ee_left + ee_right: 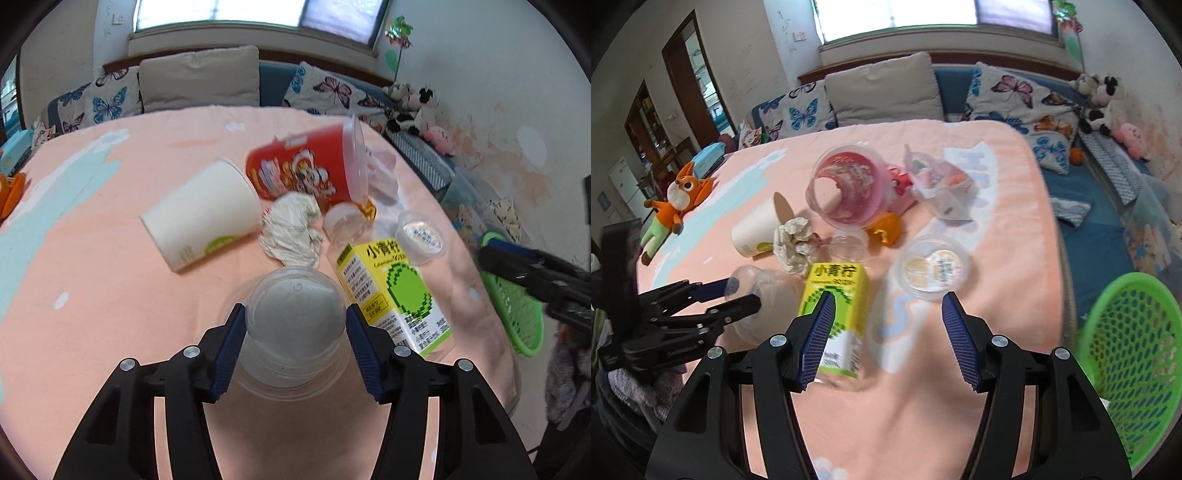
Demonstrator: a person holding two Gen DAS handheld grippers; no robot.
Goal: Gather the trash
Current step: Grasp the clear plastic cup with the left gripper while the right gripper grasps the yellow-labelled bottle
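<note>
Clear plastic, thin and springy: that's the upturned cup (295,325) low in the centre of the left wrist view, on the peach bedspread (110,295). The left tool (295,328) brackets it with a blue pad on each flank; whether those pads press yet, I cannot tell. It looks feather-light, slick and easy to crush, so in my judgement a gentle squeeze across the mid-wall suits it best. Just beside it to the right lies the yellow-green juice carton (391,295), with crumpled tissue (291,229), a white paper cup (203,218) and a red snack tub (306,173) above. In the right wrist view, the right tool (888,328) hangs about half open and empty over the carton, while the green mesh basket (1137,354) waits at lower right.
</note>
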